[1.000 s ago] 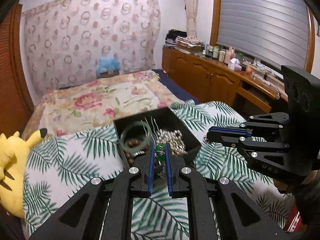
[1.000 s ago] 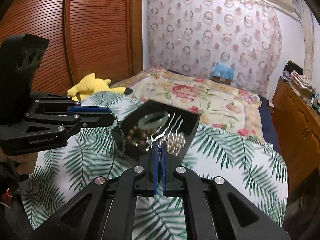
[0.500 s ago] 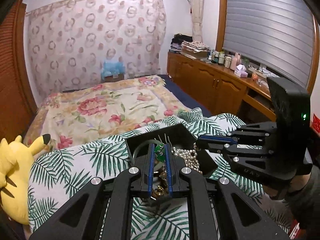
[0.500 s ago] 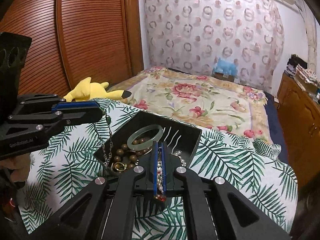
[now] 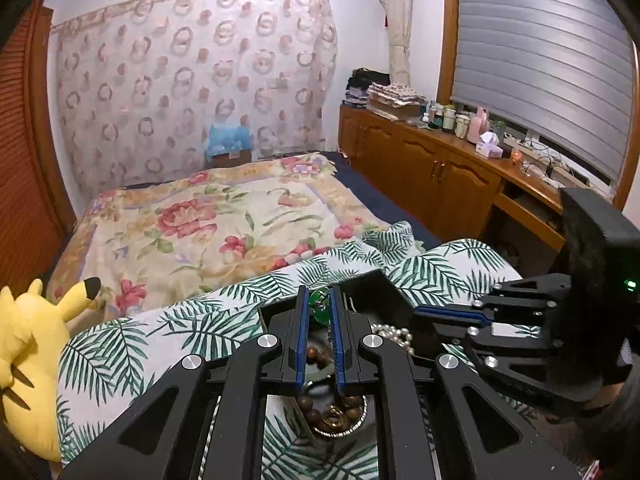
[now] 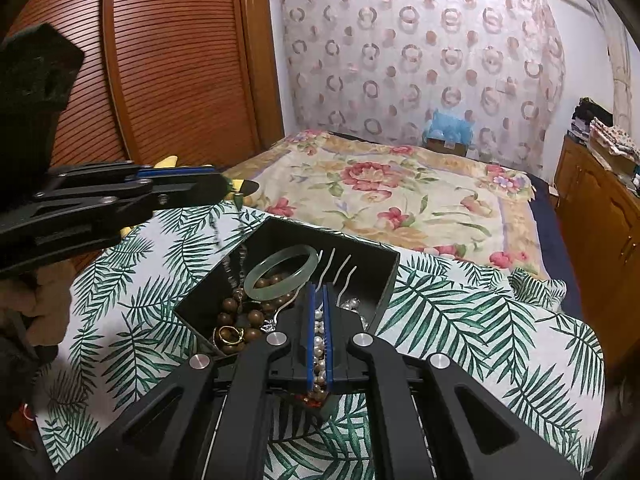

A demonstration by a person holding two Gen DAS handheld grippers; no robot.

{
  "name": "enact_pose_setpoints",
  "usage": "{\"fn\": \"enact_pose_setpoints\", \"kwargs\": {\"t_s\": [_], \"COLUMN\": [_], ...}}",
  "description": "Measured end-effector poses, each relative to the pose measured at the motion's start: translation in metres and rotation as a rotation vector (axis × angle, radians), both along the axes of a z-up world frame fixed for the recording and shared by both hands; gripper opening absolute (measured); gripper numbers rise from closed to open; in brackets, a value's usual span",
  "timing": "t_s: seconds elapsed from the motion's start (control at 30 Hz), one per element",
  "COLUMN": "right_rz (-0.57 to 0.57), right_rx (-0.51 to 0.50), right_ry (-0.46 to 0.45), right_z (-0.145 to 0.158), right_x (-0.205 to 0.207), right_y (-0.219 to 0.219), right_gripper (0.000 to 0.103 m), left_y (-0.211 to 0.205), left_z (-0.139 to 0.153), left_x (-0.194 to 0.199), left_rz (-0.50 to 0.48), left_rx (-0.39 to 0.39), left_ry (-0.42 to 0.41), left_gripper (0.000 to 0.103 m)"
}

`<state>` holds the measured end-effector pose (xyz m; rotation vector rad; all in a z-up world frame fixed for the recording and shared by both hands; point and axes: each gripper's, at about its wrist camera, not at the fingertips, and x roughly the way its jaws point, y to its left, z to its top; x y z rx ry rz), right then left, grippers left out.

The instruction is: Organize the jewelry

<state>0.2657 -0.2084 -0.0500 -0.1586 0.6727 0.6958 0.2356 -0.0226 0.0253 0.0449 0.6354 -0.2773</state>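
You are holding a green pendant between the fingers of the left gripper, and its chain is hanging down into the black box, among the brown beads and close to the gold ring. If you are lifting quickly, the chain is perhaps catching the beads or the ring and dragging them over the left wall. The pinch is thin, so the pendant is maybe slipping out.

The jade bangle is leaning in the middle of the box, just beside the chain.

The right gripper is nearly closed above the pearls; I cannot tell if it is gripping them. The box is sitting on a soft leaf blanket, so pushing on its rim is maybe tipping it. To the right, the blanket is offering free room, with the bed edge near.
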Motion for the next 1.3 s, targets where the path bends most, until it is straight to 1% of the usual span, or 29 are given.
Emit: {"fn": "enact_pose_setpoints", "kwargs": {"t_s": [0.2, 0.43, 0.5, 0.53, 0.57, 0.6, 0.67, 0.7, 0.73, 0.77, 0.8, 0.83, 0.87, 0.9, 0.93, 0.97, 1.03, 1.07, 1.1, 1.13, 1.2, 1.23, 1.3], "right_rz": [-0.012, -0.031, -0.04, -0.044, -0.049, -0.055, -0.065, -0.07, -0.08, -0.087, -0.095, -0.106, -0.119, -0.134, -0.147, -0.164, -0.191, -0.204, -0.219, -0.229, -0.244, -0.249, -0.265], "right_rx": [-0.007, -0.018, -0.019, -0.019, -0.019, -0.018, -0.016, -0.015, -0.014, -0.014, -0.013, -0.015, -0.017, -0.016, -0.015, -0.013, -0.006, -0.002, -0.001, 0.001, 0.009, 0.012, 0.021], "right_ry": [-0.008, -0.014, -0.017, -0.019, -0.021, -0.021, -0.021, -0.021, -0.022, -0.021, -0.021, -0.022, -0.023, -0.024, -0.026, -0.026, -0.021, -0.019, -0.022, -0.026, -0.033, -0.037, -0.05], "right_z": [0.003, 0.005, 0.005, 0.005, 0.005, 0.005, 0.005, 0.006, 0.005, 0.005, 0.004, 0.004, 0.003, 0.003, 0.003, 0.003, 0.001, 0.001, 0.002, 0.003, 0.004, 0.004, 0.007], "right_x": [-0.001, -0.007, -0.01, -0.011, -0.013, -0.016, -0.02, -0.022, -0.025, -0.027, -0.031, -0.034, -0.036, -0.04, -0.043, -0.046, -0.052, -0.055, -0.059, -0.061, -0.068, -0.071, -0.081], "right_y": [-0.001, -0.004, -0.006, -0.007, -0.008, -0.009, -0.011, -0.013, -0.014, -0.016, -0.017, -0.018, -0.019, -0.021, -0.023, -0.025, -0.029, -0.031, -0.033, -0.035, -0.038, -0.039, -0.042], "right_gripper": [0.006, 0.008, 0.021, 0.024, 0.025, 0.025, 0.026, 0.026, 0.026, 0.027, 0.03, 0.032, 0.04, 0.048, 0.052, 0.057, 0.064, 0.069, 0.074, 0.076, 0.086, 0.089, 0.098], "left_y": [-0.001, 0.002, 0.003, 0.004, 0.004, 0.005, 0.006, 0.007, 0.008, 0.009, 0.01, 0.011, 0.012, 0.013, 0.015, 0.015, 0.015, 0.015, 0.014, 0.015, 0.013, 0.013, 0.013], "left_z": [-0.008, -0.018, -0.018, -0.019, -0.019, -0.019, -0.019, -0.019, -0.02, -0.02, -0.019, -0.019, -0.019, -0.018, -0.019, -0.02, -0.02, -0.021, -0.021, -0.021, -0.021, -0.021, -0.022], "left_x": [0.012, 0.009, 0.006, 0.003, 0.0, -0.004, -0.01, -0.014, -0.016, -0.021, -0.026, -0.03, -0.034, -0.041, -0.044, -0.049, -0.057, -0.062, -0.067, -0.07, -0.08, -0.084, -0.093], "left_rz": [0.015, 0.035, 0.041, 0.044, 0.048, 0.052, 0.063, 0.07, 0.075, 0.085, 0.095, 0.104, 0.113, 0.126, 0.132, 0.138, 0.149, 0.152, 0.154, 0.155, 0.158, 0.158, 0.162], "left_rx": [0.011, 0.012, 0.012, 0.012, 0.014, 0.015, 0.017, 0.016, 0.015, 0.016, 0.018, 0.019, 0.021, 0.025, 0.025, 0.026, 0.031, 0.032, 0.032, 0.032, 0.032, 0.032, 0.034], "left_ry": [0.022, 0.049, 0.054, 0.055, 0.056, 0.055, 0.054, 0.055, 0.056, 0.055, 0.051, 0.046, 0.041, 0.036, 0.038, 0.044, 0.048, 0.048, 0.049, 0.051, 0.053, 0.051, 0.047], "left_gripper": [0.009, 0.009, 0.01, 0.013, 0.019, 0.023, 0.034, 0.037, 0.046, 0.057, 0.063, 0.074, 0.082, 0.085, 0.088, 0.091, 0.094, 0.095, 0.095, 0.095, 0.095, 0.095, 0.095]}}
